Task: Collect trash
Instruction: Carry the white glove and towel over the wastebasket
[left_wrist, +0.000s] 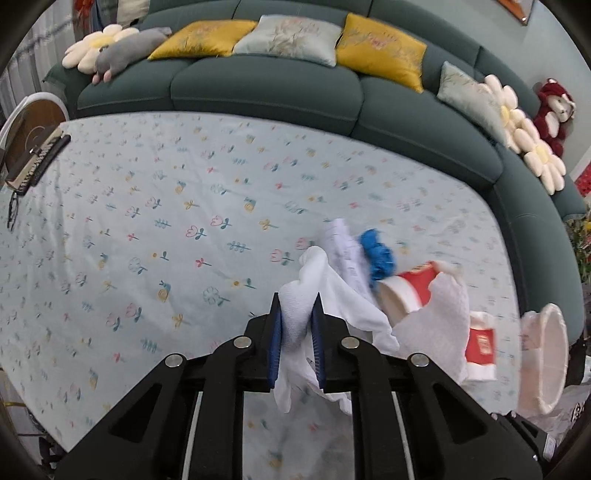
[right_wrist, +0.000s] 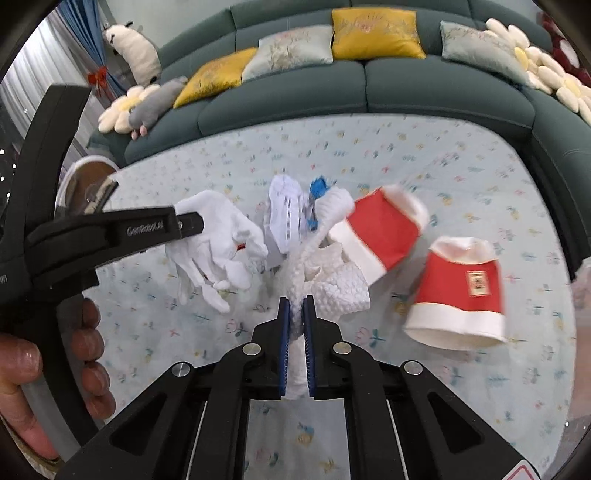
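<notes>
My left gripper (left_wrist: 297, 301) is shut on a white cloth glove (left_wrist: 325, 295), held above the flowered table; the glove also shows in the right wrist view (right_wrist: 218, 236), hanging from the left gripper's fingers (right_wrist: 190, 223). My right gripper (right_wrist: 296, 301) is shut on a white embossed paper towel (right_wrist: 332, 284), also seen from the left (left_wrist: 439, 317). Behind them lie a crumpled printed paper (right_wrist: 284, 212), a blue scrap (right_wrist: 317, 188) and a red and white paper cup on its side (right_wrist: 380, 232). A second red and white cup (right_wrist: 461, 295) shows to the right, blurred.
The table (left_wrist: 147, 221) has a pale flowered cloth. A dark green sofa (left_wrist: 258, 85) with yellow and grey cushions curves behind it. A book with a pen and glasses (left_wrist: 33, 166) lies at the table's far left. A white round object (left_wrist: 543, 354), blurred, is at the right edge.
</notes>
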